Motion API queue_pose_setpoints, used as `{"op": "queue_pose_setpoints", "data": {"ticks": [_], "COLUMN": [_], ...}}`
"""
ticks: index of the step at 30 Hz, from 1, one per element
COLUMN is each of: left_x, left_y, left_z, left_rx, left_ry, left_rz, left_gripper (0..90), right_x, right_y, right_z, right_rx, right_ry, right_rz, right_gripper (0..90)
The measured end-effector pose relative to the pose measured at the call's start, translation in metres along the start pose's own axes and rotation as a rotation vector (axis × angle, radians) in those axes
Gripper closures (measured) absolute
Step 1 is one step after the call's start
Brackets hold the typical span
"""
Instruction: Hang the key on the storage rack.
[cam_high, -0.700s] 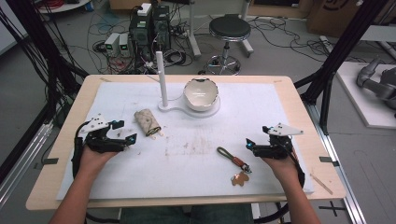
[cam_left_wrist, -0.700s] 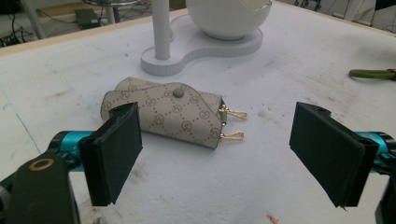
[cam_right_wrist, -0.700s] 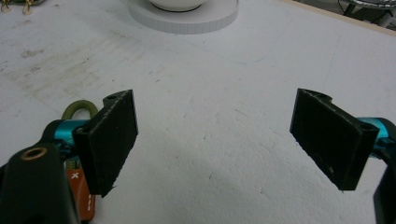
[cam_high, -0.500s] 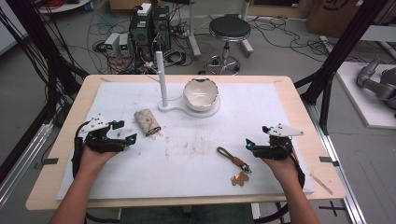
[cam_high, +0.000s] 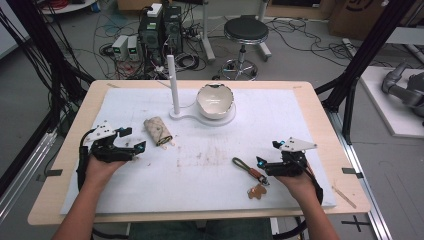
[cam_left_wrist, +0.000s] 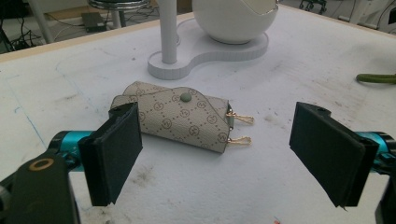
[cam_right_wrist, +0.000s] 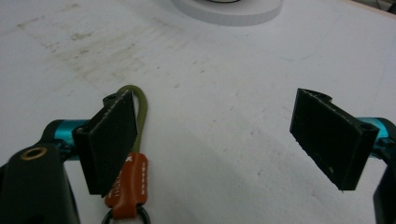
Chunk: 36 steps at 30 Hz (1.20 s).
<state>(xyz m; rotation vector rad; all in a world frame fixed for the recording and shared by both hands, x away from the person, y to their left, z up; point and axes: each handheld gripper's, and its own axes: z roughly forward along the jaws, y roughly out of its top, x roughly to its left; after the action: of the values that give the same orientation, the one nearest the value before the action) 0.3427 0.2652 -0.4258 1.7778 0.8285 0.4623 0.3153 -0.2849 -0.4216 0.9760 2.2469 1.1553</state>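
Left gripper (cam_high: 132, 145): rests on the white mat at the left, held by the person's left hand; jaws stand wide apart with nothing between the pads.
Key pouch (cam_left_wrist: 180, 115): patterned beige pouch with a green snap, lying flat on the mat just beyond the left gripper's jaws, not touching them; two gold clasps (cam_left_wrist: 240, 129) point right in the left gripper view.
Right gripper (cam_high: 265, 160): rests on the mat at the right, held by the right hand; jaws spread wide, pads clear of any object.
Keychain strap (cam_right_wrist: 135, 158): olive cord loop with an orange tag, lying on the mat beside the right gripper's left pad; contact cannot be told.
Brown charm (cam_high: 257, 191): lies at the near end of the strap, near the front edge of the mat.
White stand (cam_high: 173, 85): upright post on a flat base at the far centre of the table.
Bowl (cam_high: 215, 100): white, chipped rim, seated on the stand's base, to the right of the post.
Mat (cam_high: 210, 165): white, stained at the centre, covers the wooden table (cam_high: 325, 125).
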Motion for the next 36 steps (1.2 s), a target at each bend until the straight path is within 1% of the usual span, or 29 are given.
{"op": "queue_pose_setpoints", "data": {"ticks": [1,2,3,4,5,6,7,8,9,10,11,12,13,14,18,19,22,23,24,25,26,27,28,29,30,31,32,33,36], "left_x": [0.000,0.000,0.001,0.001,0.001,0.001,0.001,0.001,0.001,0.001,0.001,0.001,0.001,0.001,0.001,0.001,0.001,0.002,0.002,0.002,0.002,0.001,0.001,0.001,0.001,0.000,0.000,0.000,0.000], "left_y": [0.000,0.000,0.000,0.000,0.000,0.000,0.000,0.000,0.000,0.000,0.000,0.000,0.000,0.000,0.000,0.000,0.000,0.000,0.000,0.000,0.000,0.000,0.000,0.001,0.001,0.002,0.002,0.002,0.002], "left_z": [0.001,0.001,0.001,0.001,0.002,0.002,0.002,0.002,0.002,0.002,0.003,0.003,0.003,0.003,0.003,0.004,0.004,0.004,0.004,0.004,0.004,0.004,0.004,0.004,0.004,0.004,0.004,0.005,0.005], "left_rx": [0.003,0.003,0.000,0.000,0.001,0.001,0.002,0.002,0.005,0.005,0.005,0.005,0.006,0.006,0.013,0.015,0.015,0.014,0.014,0.014,0.014,0.013,0.013,0.010,0.010,0.007,0.007,0.006,0.010], "left_ry": [0.000,0.000,0.001,0.001,0.002,0.002,0.001,0.001,-0.001,-0.001,-0.002,-0.002,-0.002,-0.002,0.002,0.002,0.002,0.004,0.004,0.003,0.003,0.005,0.005,0.008,0.008,0.008,0.008,0.006,0.004], "left_rz": [0.000,0.000,-0.004,-0.004,-0.002,-0.002,-0.003,-0.003,-0.003,-0.003,-0.004,-0.004,-0.005,-0.005,-0.002,0.000,-0.003,-0.002,-0.002,-0.004,-0.004,0.001,0.001,0.007,0.007,0.013,0.013,0.014,0.018], "left_gripper": [17.0,16.9,17.0,17.0,16.9,16.9,17.0,17.0,16.9,17.0,16.9,16.9,16.9,16.9,17.0,17.0,17.0,17.0,17.0,17.0,17.0,17.0,17.0,17.1,17.1,17.1,17.1,17.1,17.1], "right_x": [0.003,0.003,0.006,0.006,0.009,0.009,0.012,0.012,0.013,0.013,0.015,0.015,0.015,0.015,0.017,0.018,0.020,0.022,0.022,0.023,0.023,0.023,0.023,0.024,0.024,0.025,0.025,0.025,0.024], "right_y": [-0.001,-0.001,-0.001,-0.001,-0.002,-0.002,-0.002,-0.002,-0.004,-0.004,-0.005,-0.005,-0.006,-0.006,-0.010,-0.010,-0.012,-0.012,-0.012,-0.012,-0.012,-0.013,-0.013,-0.013,-0.013,-0.013,-0.013,-0.014,-0.015], "right_z": [0.002,0.002,0.004,0.004,0.006,0.006,0.009,0.009,0.012,0.012,0.014,0.014,0.015,0.015,0.014,0.014,0.014,0.013,0.013,0.014,0.014,0.014,0.014,0.014,0.014,0.015,0.015,0.016,0.016], "right_rx": [0.012,0.012,0.032,0.032,0.044,0.044,0.066,0.066,0.085,0.085,0.108,0.108,0.126,0.126,0.159,0.165,0.185,0.197,0.197,0.205,0.205,0.213,0.213,0.218,0.218,0.229,0.229,0.238,0.241], "right_ry": [0.021,0.021,0.038,0.038,0.058,0.058,0.075,0.075,0.096,0.096,0.111,0.111,0.119,0.119,0.139,0.141,0.158,0.159,0.159,0.164,0.164,0.170,0.170,0.175,0.175,0.182,0.182,0.187,0.195], "right_rz": [-0.007,-0.007,-0.020,-0.020,-0.038,-0.038,-0.046,-0.046,-0.058,-0.058,-0.058,-0.058,-0.060,-0.060,-0.064,-0.072,-0.089,-0.094,-0.094,-0.102,-0.102,-0.109,-0.109,-0.120,-0.120,-0.133,-0.133,-0.148,-0.139], "right_gripper": [15.3,15.3,15.3,15.3,15.4,15.4,15.5,15.5,15.5,15.5,15.6,15.6,15.6,15.6,18.0,18.3,25.9,26.2,26.2,29.7,29.7,33.3,33.3,38.6,38.6,41.3,41.3,45.7,47.6]}}
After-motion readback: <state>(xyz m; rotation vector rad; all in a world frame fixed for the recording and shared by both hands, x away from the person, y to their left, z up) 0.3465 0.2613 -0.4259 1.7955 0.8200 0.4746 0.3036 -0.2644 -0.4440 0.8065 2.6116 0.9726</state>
